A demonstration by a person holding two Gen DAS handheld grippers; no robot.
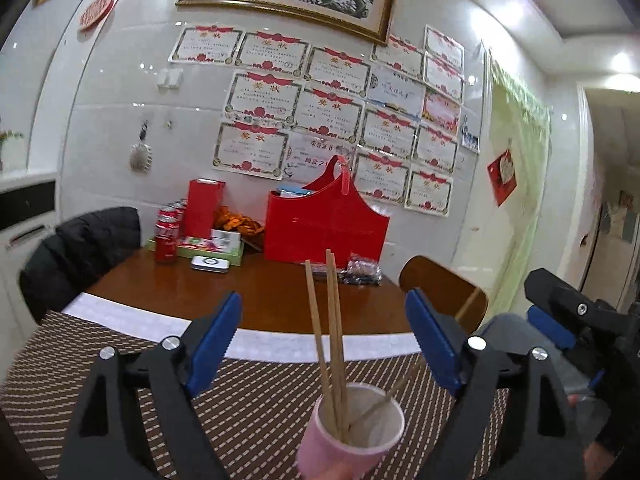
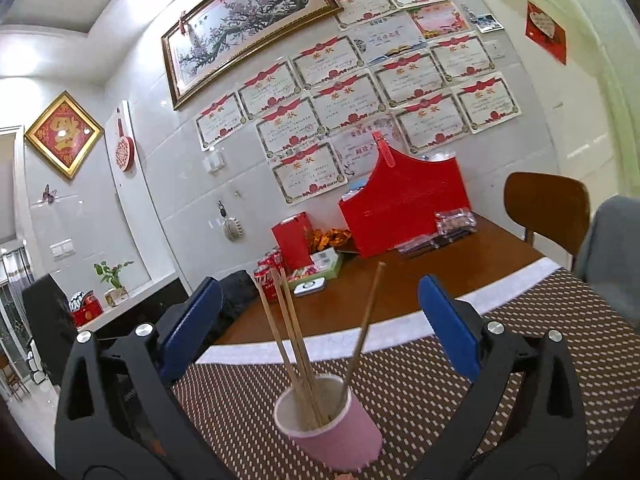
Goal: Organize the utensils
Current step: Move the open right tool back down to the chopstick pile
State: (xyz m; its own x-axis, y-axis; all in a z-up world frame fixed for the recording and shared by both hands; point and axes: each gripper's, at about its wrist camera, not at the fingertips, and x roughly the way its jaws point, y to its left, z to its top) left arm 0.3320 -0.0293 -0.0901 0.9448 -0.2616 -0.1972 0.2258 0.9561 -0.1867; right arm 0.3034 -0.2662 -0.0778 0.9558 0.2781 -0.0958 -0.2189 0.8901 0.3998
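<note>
On the woven mat (image 2: 460, 392), near: chopsticks (image 2: 296, 360) upright in pink cup (image 2: 340, 432), one leaning right. Left gripper (image 1: 324, 344) and right gripper (image 2: 320, 320) spread wide, empty. Cup base cut off.

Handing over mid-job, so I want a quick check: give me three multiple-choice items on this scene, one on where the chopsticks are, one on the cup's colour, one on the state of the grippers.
1. Where are the chopsticks?
A. Flat on the mat
B. Standing in the cup
C. In the red basket

2. What colour is the cup outside?
A. Pink
B. Green
C. Black

3. How do the left gripper and right gripper stand?
A. Both shut on chopsticks
B. One open, one shut
C. Both open, holding nothing

Answers: 1 B, the sticks lean out of the cup's mouth. 2 A, its wall is pink, white inside. 3 C, each wrist view shows blue pads wide apart, clear of the sticks.
</note>
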